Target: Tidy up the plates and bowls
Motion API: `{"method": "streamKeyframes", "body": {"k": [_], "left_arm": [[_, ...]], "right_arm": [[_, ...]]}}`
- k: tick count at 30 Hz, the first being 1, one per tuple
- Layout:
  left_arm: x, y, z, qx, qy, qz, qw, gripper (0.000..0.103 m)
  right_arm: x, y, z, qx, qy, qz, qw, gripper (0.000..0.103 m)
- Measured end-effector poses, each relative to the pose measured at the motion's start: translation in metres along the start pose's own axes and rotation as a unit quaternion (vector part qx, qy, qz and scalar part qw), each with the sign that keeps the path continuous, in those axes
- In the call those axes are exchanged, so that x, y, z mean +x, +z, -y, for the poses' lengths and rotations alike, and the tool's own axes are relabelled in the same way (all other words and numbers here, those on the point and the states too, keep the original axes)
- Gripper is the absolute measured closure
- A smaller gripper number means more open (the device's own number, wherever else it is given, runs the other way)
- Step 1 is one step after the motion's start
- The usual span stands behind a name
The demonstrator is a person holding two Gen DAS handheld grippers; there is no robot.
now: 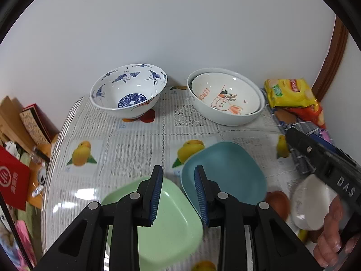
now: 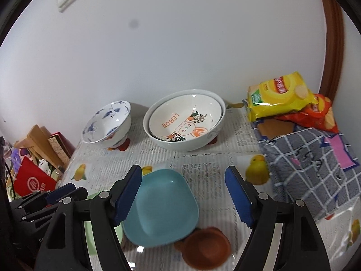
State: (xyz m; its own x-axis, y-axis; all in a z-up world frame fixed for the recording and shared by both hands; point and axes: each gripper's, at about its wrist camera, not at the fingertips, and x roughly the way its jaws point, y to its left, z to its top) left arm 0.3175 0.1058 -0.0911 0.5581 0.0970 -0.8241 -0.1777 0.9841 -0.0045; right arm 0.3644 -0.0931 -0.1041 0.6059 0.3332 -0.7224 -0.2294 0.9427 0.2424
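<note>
Left gripper (image 1: 178,194): jaws narrow, nothing between the pads; it hangs over the seam where the green plate (image 1: 167,228) meets the blue plate (image 1: 227,176). Blue plate's edge overlaps the green one.

Right gripper (image 2: 183,195): jaws wide, nothing held, blue plate (image 2: 161,205) under its left finger. Brown dish (image 2: 205,248) at 5 o'clock of the blue plate, touching it.

Toward the wall at 12 o'clock: crane-pattern bowl (image 1: 128,90) tilted on its foot, rabbit bowl (image 1: 225,98) nested in a larger white one (the "LEMON" lettering is legible).

Snack bags (image 2: 279,97) at 2 o'clock.
</note>
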Motion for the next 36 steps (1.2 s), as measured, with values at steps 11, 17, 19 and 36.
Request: {"method": "streamKeyframes", "body": {"k": [11,17,19,36], "left_arm": [[0.071,0.001,0.016,0.026,-0.019,-0.028,0.9991,0.064],[0.086,-0.003,0.015,0.029,-0.020,-0.041,0.9985,0.064],[0.090,-0.004,0.013,0.023,-0.019,-0.044,0.9986,0.064],[0.104,-0.005,0.011,0.019,-0.038,-0.056,0.9975,0.064]], "right_arm": [[0.062,-0.038,0.009,0.006,-0.022,-0.060,0.998,0.043],[0.067,-0.049,0.006,-0.004,-0.033,-0.073,0.997,0.044],[0.069,-0.051,0.004,-0.007,-0.035,-0.073,0.997,0.044],[0.094,-0.063,0.006,-0.006,-0.069,-0.103,0.992,0.062]]}}
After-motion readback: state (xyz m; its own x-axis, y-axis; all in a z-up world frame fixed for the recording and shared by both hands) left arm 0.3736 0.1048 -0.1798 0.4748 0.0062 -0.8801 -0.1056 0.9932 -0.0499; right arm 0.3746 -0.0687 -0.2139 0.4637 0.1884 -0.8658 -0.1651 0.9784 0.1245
